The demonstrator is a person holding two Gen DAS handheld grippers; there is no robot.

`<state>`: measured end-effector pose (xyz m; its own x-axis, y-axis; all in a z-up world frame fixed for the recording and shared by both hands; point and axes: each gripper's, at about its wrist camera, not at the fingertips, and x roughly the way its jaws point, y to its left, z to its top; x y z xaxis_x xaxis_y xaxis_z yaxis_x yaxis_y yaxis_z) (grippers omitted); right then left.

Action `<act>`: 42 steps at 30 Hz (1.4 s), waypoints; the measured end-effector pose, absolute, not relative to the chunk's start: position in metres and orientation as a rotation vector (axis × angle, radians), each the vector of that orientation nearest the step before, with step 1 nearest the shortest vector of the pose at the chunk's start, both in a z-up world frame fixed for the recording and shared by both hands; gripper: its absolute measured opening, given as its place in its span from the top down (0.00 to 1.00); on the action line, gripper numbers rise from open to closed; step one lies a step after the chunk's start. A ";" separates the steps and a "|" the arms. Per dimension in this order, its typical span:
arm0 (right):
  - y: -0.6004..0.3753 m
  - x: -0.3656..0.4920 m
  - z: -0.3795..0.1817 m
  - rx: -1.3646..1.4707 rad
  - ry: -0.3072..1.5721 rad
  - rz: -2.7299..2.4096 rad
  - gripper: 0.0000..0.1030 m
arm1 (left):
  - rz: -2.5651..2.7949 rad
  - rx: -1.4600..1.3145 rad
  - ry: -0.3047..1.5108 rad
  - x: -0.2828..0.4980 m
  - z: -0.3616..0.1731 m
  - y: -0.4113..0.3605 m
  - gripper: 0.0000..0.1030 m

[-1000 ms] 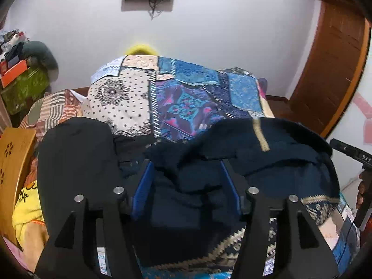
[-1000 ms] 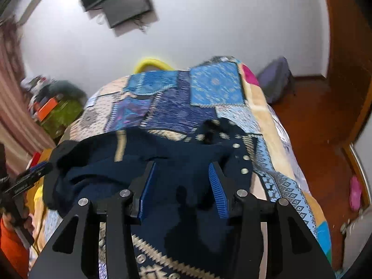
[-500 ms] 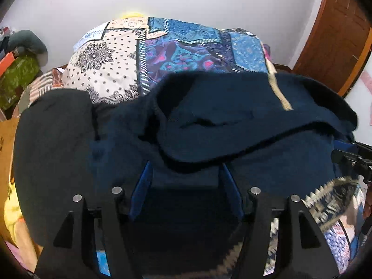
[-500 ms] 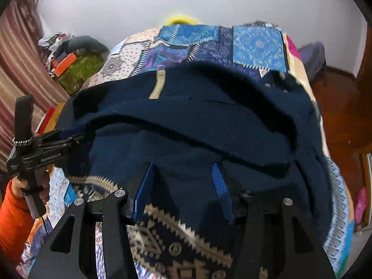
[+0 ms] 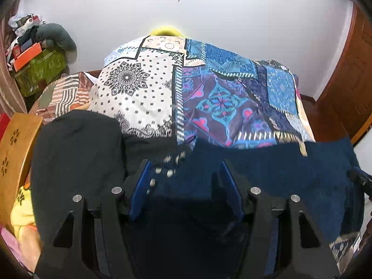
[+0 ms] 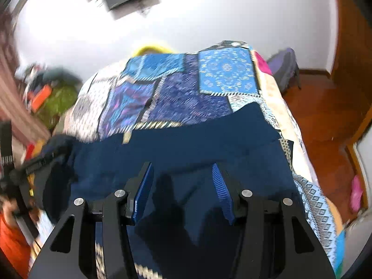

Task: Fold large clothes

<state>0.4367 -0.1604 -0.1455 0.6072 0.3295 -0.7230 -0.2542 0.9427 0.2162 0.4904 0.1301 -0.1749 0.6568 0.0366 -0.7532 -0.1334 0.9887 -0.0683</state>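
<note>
Navy garment [image 5: 267, 169] lies spread flat across the near end of the patchwork bedspread [image 5: 220, 97], from about 9 to 3 o'clock in both views. Your left gripper [image 5: 184, 186] and right gripper [image 6: 182, 186] hover over it, jaws partly apart; you pinch no cloth.

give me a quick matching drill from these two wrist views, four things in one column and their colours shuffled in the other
Things:
1. garment being folded
2. cloth pile beside it
3. box by the wall
4. door

Colours:
A. green
B. brown wood
C. navy blue
D. black

Pairs: 1-C, 2-D, 3-A, 4-B
</note>
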 end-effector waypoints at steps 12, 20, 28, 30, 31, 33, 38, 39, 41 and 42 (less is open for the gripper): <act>-0.136 0.377 -0.179 -0.071 1.026 0.468 0.52 | 0.049 -0.068 0.907 0.394 -0.204 0.115 0.42; -0.149 0.341 -0.175 -0.077 1.035 0.463 0.52 | 0.073 -0.210 0.966 0.347 -0.221 0.136 0.38; -0.158 0.330 -0.175 -0.042 1.019 0.445 0.52 | 0.081 -0.648 1.068 0.327 -0.274 0.181 0.38; -0.159 0.330 -0.178 -0.043 1.019 0.443 0.52 | 0.019 -0.736 1.066 0.328 -0.283 0.184 0.38; -0.159 0.329 -0.178 -0.043 1.018 0.443 0.52 | -0.008 -0.767 1.050 0.329 -0.286 0.184 0.38; -0.160 0.330 -0.181 -0.040 1.020 0.442 0.52 | -0.045 -0.825 1.014 0.330 -0.288 0.186 0.38; -0.161 0.332 -0.186 -0.031 1.026 0.441 0.49 | -0.152 -1.055 0.883 0.337 -0.299 0.196 0.27; -0.161 0.332 -0.187 -0.032 1.026 0.443 0.46 | -0.139 -1.061 0.867 0.338 -0.299 0.197 0.24; -0.158 0.331 -0.188 -0.040 1.017 0.450 0.40 | -0.083 -1.050 0.847 0.342 -0.302 0.199 0.21; -0.155 0.331 -0.188 -0.051 1.012 0.450 0.38 | -0.066 -1.042 0.849 0.346 -0.304 0.200 0.20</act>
<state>0.3305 -0.1545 -0.1883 0.4468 0.3403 -0.8274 -0.3869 0.9074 0.1643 0.3455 0.1998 -0.3045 0.6892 -0.4272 -0.5853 -0.3318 0.5320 -0.7790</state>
